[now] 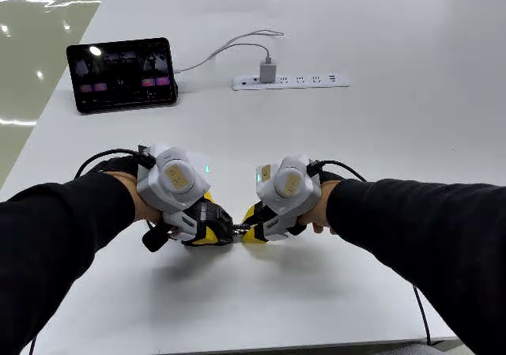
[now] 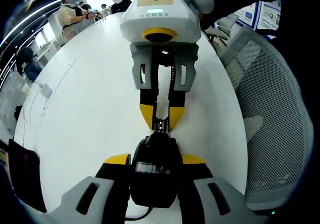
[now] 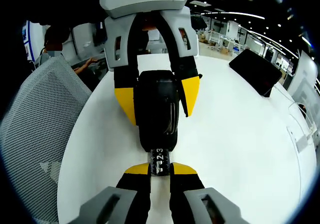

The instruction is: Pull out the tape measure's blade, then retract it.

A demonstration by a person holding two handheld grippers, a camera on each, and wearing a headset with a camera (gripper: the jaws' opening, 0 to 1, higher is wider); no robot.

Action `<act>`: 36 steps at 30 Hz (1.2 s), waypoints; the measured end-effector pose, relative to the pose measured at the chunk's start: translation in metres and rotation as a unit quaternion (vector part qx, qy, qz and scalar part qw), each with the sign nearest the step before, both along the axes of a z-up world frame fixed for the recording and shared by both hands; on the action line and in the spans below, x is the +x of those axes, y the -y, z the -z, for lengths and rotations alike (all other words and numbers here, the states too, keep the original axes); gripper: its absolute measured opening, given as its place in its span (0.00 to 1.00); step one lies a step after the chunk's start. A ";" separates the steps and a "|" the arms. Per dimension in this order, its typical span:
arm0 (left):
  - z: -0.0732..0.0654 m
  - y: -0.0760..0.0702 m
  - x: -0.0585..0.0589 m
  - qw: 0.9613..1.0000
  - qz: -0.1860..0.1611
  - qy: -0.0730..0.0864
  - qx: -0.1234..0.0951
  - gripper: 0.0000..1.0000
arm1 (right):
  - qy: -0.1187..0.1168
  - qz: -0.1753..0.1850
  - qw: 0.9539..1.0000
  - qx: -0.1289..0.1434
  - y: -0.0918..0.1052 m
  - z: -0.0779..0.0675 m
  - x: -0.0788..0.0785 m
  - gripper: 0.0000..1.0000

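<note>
Left hand-held gripper [image 2: 155, 159] is clamped on the black tape measure [image 3: 157, 109], down low by the tabletop [image 1: 356, 149]. Right hand-held gripper [image 3: 160, 169] is pinching the tip of the blade [image 3: 159, 160], which is barely out. Biggest risk is probably that the thin blade slips from that small pinch once the hands part and snaps back. The case could also twist if the pull goes off-line.

A wide white counter [image 1: 379, 134] stretched away under even light. Toward its far side lay a dark tablet [image 1: 121, 74] and a white power strip [image 1: 291, 80] with a grey charger [image 1: 268, 70] plugged in. The glossy floor [image 1: 32, 23] mirrored bright streaks. A grey mesh chair [image 2: 270, 124] stood beside the counter, and ceiling lights [image 3: 240, 14] glowed beyond.
</note>
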State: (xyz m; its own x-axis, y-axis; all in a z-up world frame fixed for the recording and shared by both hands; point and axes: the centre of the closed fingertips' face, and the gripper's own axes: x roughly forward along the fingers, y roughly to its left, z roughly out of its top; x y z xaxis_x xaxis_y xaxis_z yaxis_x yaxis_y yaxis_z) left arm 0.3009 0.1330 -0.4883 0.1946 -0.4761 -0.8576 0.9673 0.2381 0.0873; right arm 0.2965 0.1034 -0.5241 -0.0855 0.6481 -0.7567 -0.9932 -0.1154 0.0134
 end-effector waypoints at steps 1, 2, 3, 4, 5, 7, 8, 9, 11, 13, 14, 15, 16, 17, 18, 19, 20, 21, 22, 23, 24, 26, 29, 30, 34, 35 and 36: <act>0.000 0.000 0.000 1.000 0.000 0.000 0.000 0.31 | 0.000 0.000 1.000 0.000 0.001 0.000 0.000 0.10; 0.000 0.000 0.000 1.000 -0.001 0.000 0.000 0.31 | 0.000 0.000 1.000 -0.001 0.001 0.000 0.000 0.10; 0.000 0.000 0.000 1.000 -0.001 0.000 0.000 0.31 | 0.000 0.000 1.000 -0.001 0.002 0.000 0.000 0.10; 0.000 0.000 0.000 1.000 -0.001 0.000 0.000 0.31 | 0.001 0.000 1.000 -0.001 0.003 0.000 0.000 0.10; 0.000 0.000 0.000 1.000 -0.002 0.000 0.000 0.31 | 0.002 -0.001 1.000 -0.002 0.003 0.000 0.000 0.10; 0.000 -0.001 0.000 1.000 -0.002 0.000 0.000 0.31 | 0.002 -0.001 1.000 -0.003 0.004 0.000 0.001 0.10; 0.000 -0.001 0.000 1.000 -0.001 0.000 0.000 0.31 | 0.000 -0.001 1.000 -0.003 0.005 0.000 0.001 0.10; 0.000 -0.001 0.000 1.000 -0.001 0.000 0.001 0.31 | -0.001 0.000 1.000 -0.003 0.006 0.000 0.001 0.10; 0.000 -0.001 0.000 1.000 -0.001 0.000 0.001 0.31 | -0.003 0.001 1.000 -0.003 0.007 0.000 0.001 0.10; 0.000 -0.001 0.000 1.000 -0.001 -0.001 0.001 0.31 | -0.004 0.002 1.000 -0.004 0.007 0.000 0.001 0.10; 0.000 -0.002 0.000 1.000 -0.001 -0.001 0.001 0.31 | -0.004 0.002 1.000 -0.004 0.008 0.000 0.001 0.10; 0.000 -0.002 0.000 1.000 -0.001 -0.001 0.000 0.31 | -0.004 0.002 1.000 -0.004 0.009 0.000 0.001 0.10; 0.000 -0.002 0.000 1.000 -0.001 -0.001 -0.001 0.31 | -0.005 0.003 1.000 -0.004 0.009 0.000 0.002 0.10; 0.000 -0.002 0.000 1.000 -0.002 -0.001 -0.001 0.31 | -0.005 0.003 1.000 -0.004 0.010 0.000 0.002 0.10; 0.000 -0.002 0.000 1.000 -0.002 -0.001 -0.001 0.31 | -0.004 0.004 1.000 -0.004 0.010 -0.001 0.002 0.10; 0.000 -0.002 0.000 1.000 -0.002 -0.001 -0.002 0.31 | -0.005 0.004 1.000 -0.004 0.011 -0.001 0.002 0.10; 0.000 -0.002 0.000 1.000 -0.002 -0.001 -0.002 0.31 | -0.005 0.004 1.000 -0.004 0.011 -0.001 0.002 0.10; 0.000 -0.002 0.000 1.000 -0.002 -0.001 -0.001 0.31 | -0.005 0.005 1.000 -0.004 0.012 -0.001 0.002 0.10; 0.000 -0.002 0.000 1.000 -0.003 0.000 -0.001 0.31 | -0.005 0.005 1.000 -0.004 0.012 -0.001 0.002 0.10; 0.000 -0.002 0.000 1.000 -0.003 0.000 -0.001 0.31 | -0.005 0.005 1.000 -0.004 0.013 -0.001 0.002 0.10; 0.000 -0.002 0.000 1.000 -0.003 0.000 -0.001 0.31 | -0.006 0.006 1.000 -0.005 0.014 -0.001 0.002 0.10; 0.000 -0.002 0.000 1.000 -0.003 0.000 -0.001 0.31 | -0.006 0.006 1.000 -0.005 0.016 -0.001 0.002 0.10; 0.000 -0.002 0.000 1.000 -0.004 0.001 -0.001 0.31 | -0.006 0.006 1.000 -0.006 0.018 -0.001 0.002 0.10; 0.000 -0.002 0.000 1.000 -0.004 0.001 -0.001 0.31 | -0.007 0.007 1.000 -0.007 0.019 -0.001 0.002 0.10; 0.000 -0.001 0.000 1.000 -0.004 0.001 -0.001 0.31 | -0.005 0.007 1.000 -0.009 0.022 -0.001 0.003 0.10; 0.000 -0.001 0.000 1.000 -0.004 0.001 -0.001 0.31 | -0.005 0.006 1.000 -0.009 0.022 0.000 0.003 0.10; 0.000 -0.001 0.000 1.000 -0.004 0.001 -0.001 0.31 | -0.004 0.007 1.000 -0.009 0.023 0.000 0.003 0.10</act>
State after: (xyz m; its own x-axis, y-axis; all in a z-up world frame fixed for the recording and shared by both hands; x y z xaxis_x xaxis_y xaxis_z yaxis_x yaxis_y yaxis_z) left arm 0.3009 0.1338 -0.4881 0.2000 -0.4766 -0.8561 0.9651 0.2466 0.0882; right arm 0.2996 0.0802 -0.5236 -0.0831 0.6349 -0.7681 -0.9946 -0.1013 0.0238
